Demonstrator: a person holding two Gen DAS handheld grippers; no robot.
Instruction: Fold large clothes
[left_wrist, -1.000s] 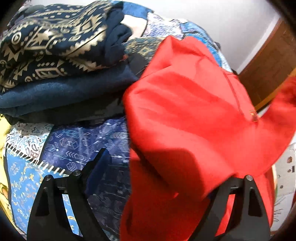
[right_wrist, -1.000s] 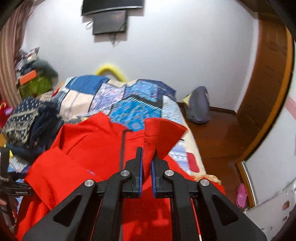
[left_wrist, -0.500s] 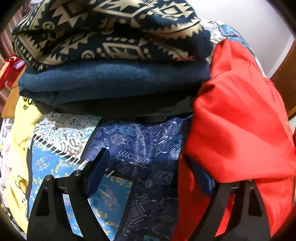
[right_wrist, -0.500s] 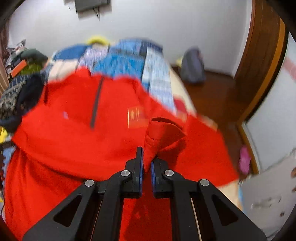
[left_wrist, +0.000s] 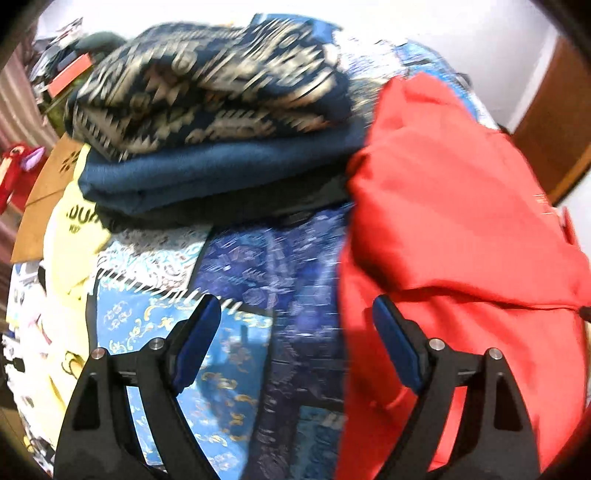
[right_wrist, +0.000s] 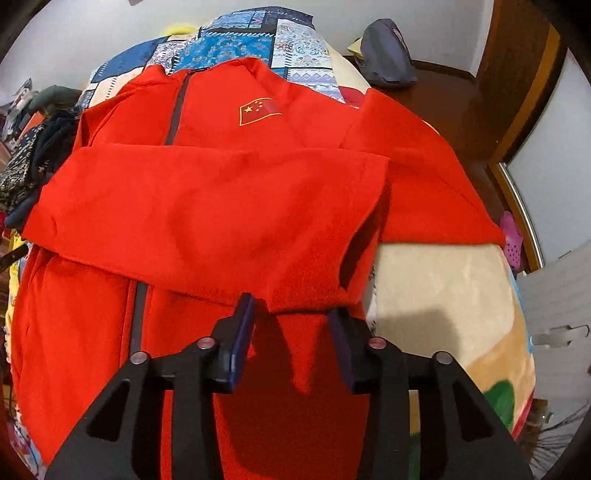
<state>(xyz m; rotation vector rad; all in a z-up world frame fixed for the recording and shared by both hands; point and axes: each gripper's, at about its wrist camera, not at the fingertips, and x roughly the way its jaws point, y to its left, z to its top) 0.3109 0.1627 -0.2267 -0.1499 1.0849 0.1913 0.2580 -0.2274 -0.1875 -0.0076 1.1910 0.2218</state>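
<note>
Red jacket (right_wrist: 207, 206) lies on the patchwork bedspread (left_wrist: 236, 332), sleeve folded across; both grippers' fingers stand apart, gripping nothing.

White walls (right_wrist: 439, 29), dark wooden floor (right_wrist: 454, 110) (glossy), patchwork bedspread (right_wrist: 258, 40).

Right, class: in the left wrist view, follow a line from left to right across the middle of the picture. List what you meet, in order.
Yellow garment → stack of folded dark clothes → patchwork quilt → red jacket → wooden door.
</note>
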